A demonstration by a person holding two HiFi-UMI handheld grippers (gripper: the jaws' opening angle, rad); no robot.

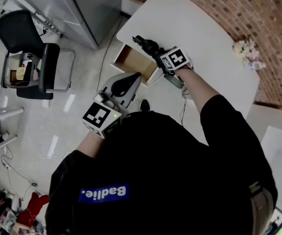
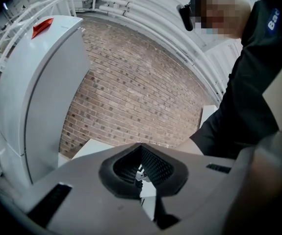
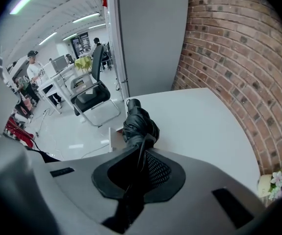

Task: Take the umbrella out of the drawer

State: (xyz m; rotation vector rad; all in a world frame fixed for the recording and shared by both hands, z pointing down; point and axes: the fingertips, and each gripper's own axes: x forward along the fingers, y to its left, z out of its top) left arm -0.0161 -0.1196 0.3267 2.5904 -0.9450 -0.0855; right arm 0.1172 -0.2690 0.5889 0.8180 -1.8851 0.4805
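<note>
My right gripper (image 1: 156,54) is shut on a folded black umbrella (image 1: 147,45) and holds it above the edge of the white table (image 1: 204,38), just over the open drawer (image 1: 131,61). The drawer's brown inside looks bare. In the right gripper view the umbrella (image 3: 138,124) sticks out past the gripper (image 3: 141,148), its fabric pinched between the pads. My left gripper (image 1: 132,78) hangs in front of the drawer, apart from it. In the left gripper view that gripper (image 2: 141,147) points level at a brick wall, its jaws together with nothing in them.
A black office chair (image 1: 33,58) and a grey cabinet (image 1: 82,9) stand left of the table. A small bunch of flowers (image 1: 246,50) sits at the table's far side by the brick wall (image 1: 258,9). People stand far off in the room (image 3: 33,70).
</note>
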